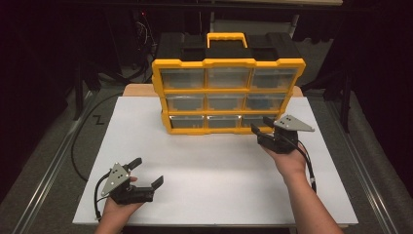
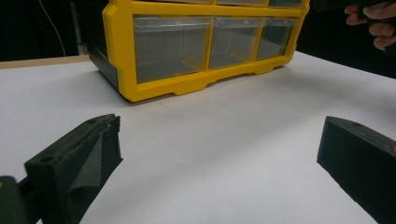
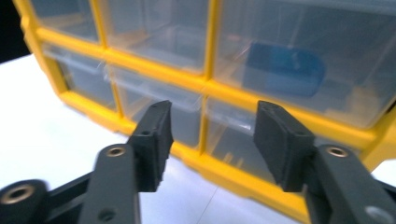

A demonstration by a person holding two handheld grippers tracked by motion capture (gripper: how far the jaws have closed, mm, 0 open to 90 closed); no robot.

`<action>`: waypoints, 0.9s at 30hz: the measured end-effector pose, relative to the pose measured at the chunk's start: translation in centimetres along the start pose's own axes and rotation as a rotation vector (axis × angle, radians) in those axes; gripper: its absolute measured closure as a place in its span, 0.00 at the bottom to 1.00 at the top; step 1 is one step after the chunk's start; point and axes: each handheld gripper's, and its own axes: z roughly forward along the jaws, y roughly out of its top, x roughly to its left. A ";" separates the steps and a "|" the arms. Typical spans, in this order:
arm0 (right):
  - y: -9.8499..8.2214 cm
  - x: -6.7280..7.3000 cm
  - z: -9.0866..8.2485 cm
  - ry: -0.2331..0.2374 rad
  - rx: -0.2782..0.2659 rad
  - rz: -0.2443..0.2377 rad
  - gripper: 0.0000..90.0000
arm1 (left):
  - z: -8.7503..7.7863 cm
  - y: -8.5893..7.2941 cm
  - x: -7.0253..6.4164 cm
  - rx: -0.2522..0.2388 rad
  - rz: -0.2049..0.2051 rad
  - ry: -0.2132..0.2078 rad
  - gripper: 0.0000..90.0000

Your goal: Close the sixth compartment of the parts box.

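Facing clear boxy drawers in glossy yellow organizer [image 1: 227,91], right gripper [image 1: 263,125] released, empty.

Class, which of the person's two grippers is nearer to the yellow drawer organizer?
Right. The right gripper is at the yellow drawer organizer, by its bottom-right drawer; the left gripper rests far back near the table's front-left edge.

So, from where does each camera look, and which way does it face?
High view: sits above the person's side, looks forward and down on the table and the yellow organizer; both forearms and both tools show, left tool, right tool.
Left gripper view: rides on the left tool, low over the table, faces the organizer's bottom drawers; its open jaws show.
Right gripper view: rides on the right tool, close to the organizer's lower right drawers; open jaws, nothing between.
All three share the organizer.
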 end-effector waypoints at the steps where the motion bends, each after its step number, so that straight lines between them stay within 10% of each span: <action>1: -0.2 0.2 -0.1 0.002 0.001 -0.001 0.48 | 0.0 0.0 0.0 0.001 0.002 -0.001 0.00; 11: -3.3 1.8 -0.4 0.023 0.009 0.038 0.01 | 0.0 0.0 0.0 0.001 0.005 -0.002 0.00; 27: -7.2 2.6 -4.3 0.010 0.013 0.020 0.01 | -0.3 -0.1 -0.2 0.001 0.011 -0.003 0.00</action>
